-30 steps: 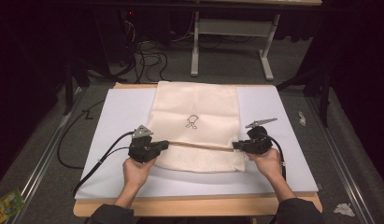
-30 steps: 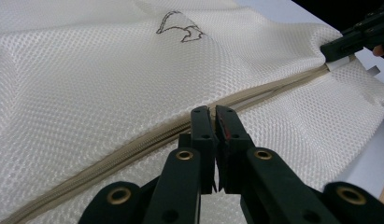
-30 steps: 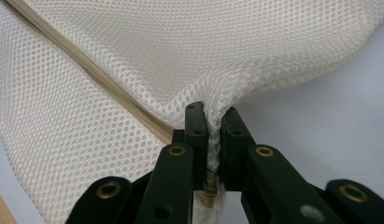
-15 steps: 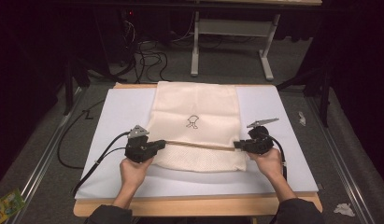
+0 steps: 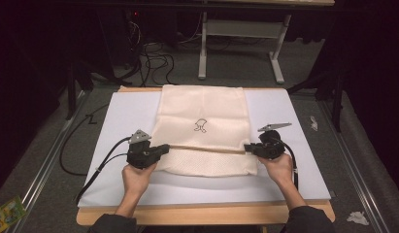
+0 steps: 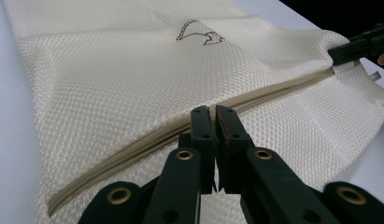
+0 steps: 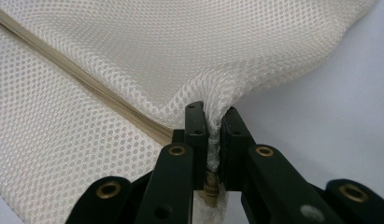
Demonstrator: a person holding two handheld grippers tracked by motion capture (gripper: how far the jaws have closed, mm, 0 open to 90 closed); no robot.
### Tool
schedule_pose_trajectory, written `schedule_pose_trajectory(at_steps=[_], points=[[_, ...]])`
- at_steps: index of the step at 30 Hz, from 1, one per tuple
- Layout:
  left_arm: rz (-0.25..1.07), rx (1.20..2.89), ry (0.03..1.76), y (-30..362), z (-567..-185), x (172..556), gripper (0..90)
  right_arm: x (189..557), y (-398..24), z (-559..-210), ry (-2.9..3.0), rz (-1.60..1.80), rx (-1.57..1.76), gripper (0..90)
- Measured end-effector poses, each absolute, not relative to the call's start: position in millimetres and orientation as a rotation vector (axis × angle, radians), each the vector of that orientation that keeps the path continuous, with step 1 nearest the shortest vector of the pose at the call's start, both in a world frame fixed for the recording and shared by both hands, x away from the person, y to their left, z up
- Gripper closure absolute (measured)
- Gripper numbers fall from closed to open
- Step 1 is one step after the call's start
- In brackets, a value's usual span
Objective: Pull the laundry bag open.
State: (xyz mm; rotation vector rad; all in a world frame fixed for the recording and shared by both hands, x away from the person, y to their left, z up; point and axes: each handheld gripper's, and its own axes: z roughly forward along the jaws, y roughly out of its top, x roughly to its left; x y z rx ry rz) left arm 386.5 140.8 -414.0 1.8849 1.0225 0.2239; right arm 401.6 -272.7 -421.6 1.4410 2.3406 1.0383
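The mesh bag (image 5: 203, 131) lies flat on the white table (image 5: 294, 179). Its zipper (image 6: 147, 140) runs across, from the left gripper (image 6: 213, 112) (jaws closed at the zipper) to the right gripper (image 7: 213, 116), which pinches the bag's corner.

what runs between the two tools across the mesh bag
In the high view, the bag's tan zipper spans from the left tool to the right tool.

A lab; cables (image 5: 153, 56) trail on grey carpet behind a white-topped table (image 5: 294, 141)
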Motion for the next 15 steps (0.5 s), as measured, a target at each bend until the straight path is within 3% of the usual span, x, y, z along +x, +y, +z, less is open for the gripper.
schedule_pose_trajectory(at_steps=[15], points=[[0.254,1.873,1.028,151,-409,377,87.6,401,-272,-421,2.321,1.009,1.430,85.4]])
